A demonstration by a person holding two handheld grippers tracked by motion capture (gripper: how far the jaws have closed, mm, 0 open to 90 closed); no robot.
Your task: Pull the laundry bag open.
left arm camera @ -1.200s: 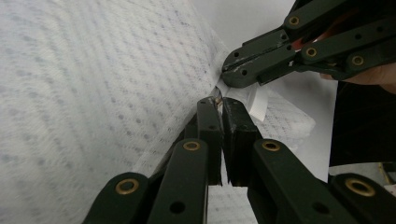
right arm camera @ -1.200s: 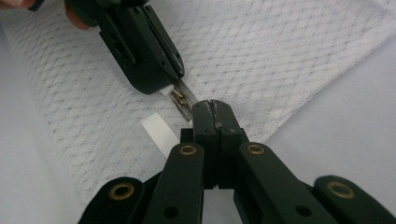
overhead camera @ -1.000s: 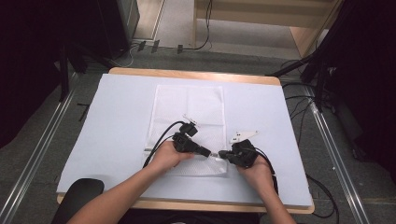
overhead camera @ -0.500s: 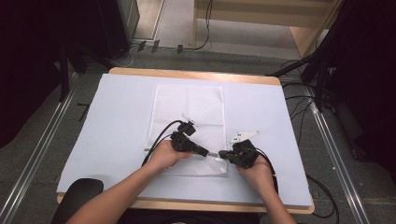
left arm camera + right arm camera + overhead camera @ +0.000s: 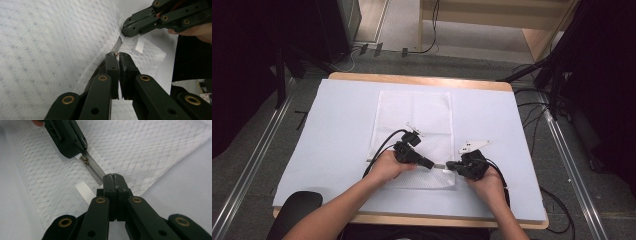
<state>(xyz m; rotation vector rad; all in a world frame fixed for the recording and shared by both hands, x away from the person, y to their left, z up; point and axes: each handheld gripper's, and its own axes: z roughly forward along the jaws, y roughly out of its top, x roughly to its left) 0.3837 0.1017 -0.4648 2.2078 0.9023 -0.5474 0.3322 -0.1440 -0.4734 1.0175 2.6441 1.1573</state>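
Observation:
A white mesh zip bag (image 5: 414, 112) lies flat on the pale blue table cover (image 5: 342, 115). Its zipper (image 5: 95, 170) runs along the near edge. My left gripper (image 5: 431, 163) (image 5: 116, 55) is shut on the zipper pull (image 5: 85, 160), which shows as a small metal piece between its tips. Facing it from the right, my right gripper (image 5: 449, 165) (image 5: 113, 176) is shut on the zipper's end at the bag's corner. The two tips are a short way apart. A white ribbon loop (image 5: 83, 191) lies on the mesh beside the zipper.
The wooden table edge (image 5: 422, 79) runs along the far side. Black cables trail from both grippers, and more cables lie on the floor at the right (image 5: 537, 117). A dark rounded object (image 5: 294, 207) sits at the front left edge. Metal rails (image 5: 257, 155) flank the table.

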